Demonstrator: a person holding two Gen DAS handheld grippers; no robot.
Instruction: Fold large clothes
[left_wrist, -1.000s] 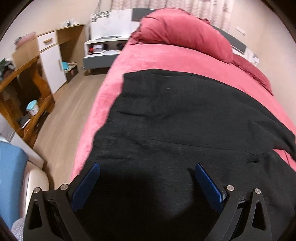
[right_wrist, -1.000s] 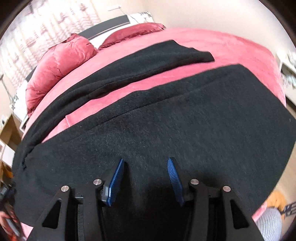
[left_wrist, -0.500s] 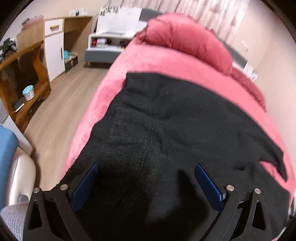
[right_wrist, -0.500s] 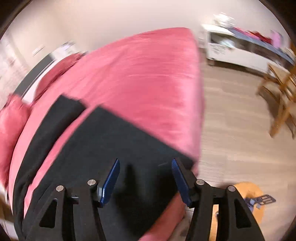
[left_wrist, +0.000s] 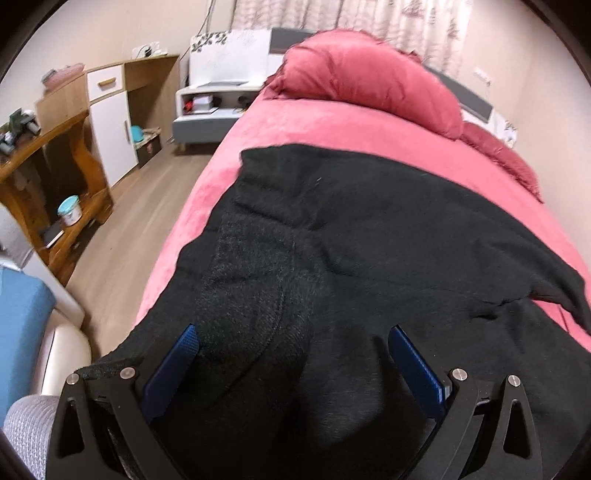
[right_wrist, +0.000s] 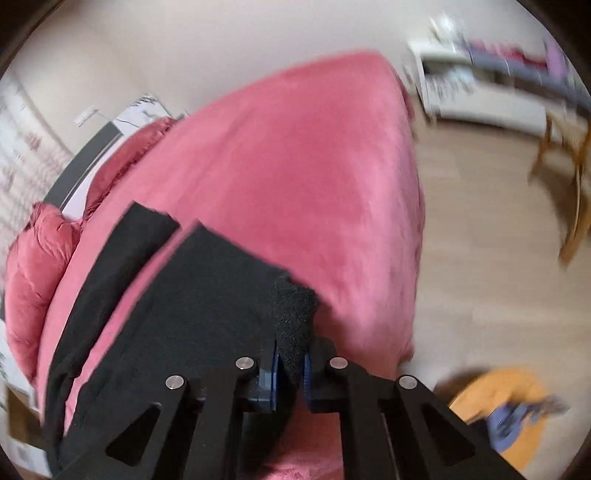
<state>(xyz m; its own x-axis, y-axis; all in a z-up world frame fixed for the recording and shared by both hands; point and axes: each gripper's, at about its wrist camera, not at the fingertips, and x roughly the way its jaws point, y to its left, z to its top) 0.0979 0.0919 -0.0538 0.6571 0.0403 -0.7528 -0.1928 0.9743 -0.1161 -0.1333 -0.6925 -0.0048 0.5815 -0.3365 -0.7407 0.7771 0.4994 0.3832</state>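
A large black garment (left_wrist: 369, 229) lies spread on a pink bed (left_wrist: 332, 125). My left gripper (left_wrist: 291, 345) is open, its blue pads wide apart, with a raised bunch of the black cloth between them. In the right wrist view the garment (right_wrist: 177, 295) lies along the bed's left part, with a separate black strip beside it. My right gripper (right_wrist: 290, 363) is shut on the garment's corner (right_wrist: 295, 314), which sticks up between the pads near the bed's foot edge.
A pink duvet bundle (left_wrist: 369, 77) lies at the head of the bed. A wooden desk (left_wrist: 48, 177), white cabinet (left_wrist: 110, 125) and low grey-white unit (left_wrist: 210, 107) stand left of the bed. A white shelf (right_wrist: 498, 92), wooden chair (right_wrist: 569, 177) and orange stool (right_wrist: 509, 406) stand beyond the bed's foot.
My right gripper swung toward the bed's foot and closed on the garment's corner. My left gripper stayed open while the cloth bunched up between its pads.
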